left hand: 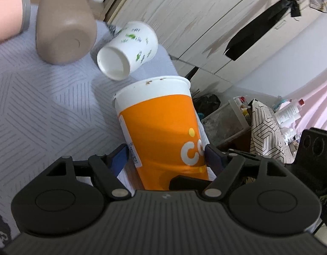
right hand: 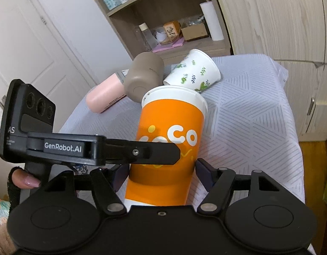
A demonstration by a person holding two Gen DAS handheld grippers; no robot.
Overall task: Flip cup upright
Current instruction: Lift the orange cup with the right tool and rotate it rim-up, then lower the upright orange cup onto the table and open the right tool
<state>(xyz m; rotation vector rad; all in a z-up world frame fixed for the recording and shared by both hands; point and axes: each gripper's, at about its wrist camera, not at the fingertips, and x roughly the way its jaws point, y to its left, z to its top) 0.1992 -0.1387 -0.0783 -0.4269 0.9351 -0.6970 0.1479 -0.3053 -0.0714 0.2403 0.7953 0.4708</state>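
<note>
A tall orange paper cup with a white rim stands between both grippers, rim up and tilted slightly. My left gripper has its blue pads on both sides of the cup's lower body, shut on it. My right gripper brackets the same cup low down, and its pads appear to press the sides. The left gripper's finger crosses in front of the cup in the right wrist view.
A white leaf-print paper cup, a taupe mug and a pink tumbler lie on their sides on the grey patterned cloth. Shelves and cupboards stand behind; the table edge is at the right.
</note>
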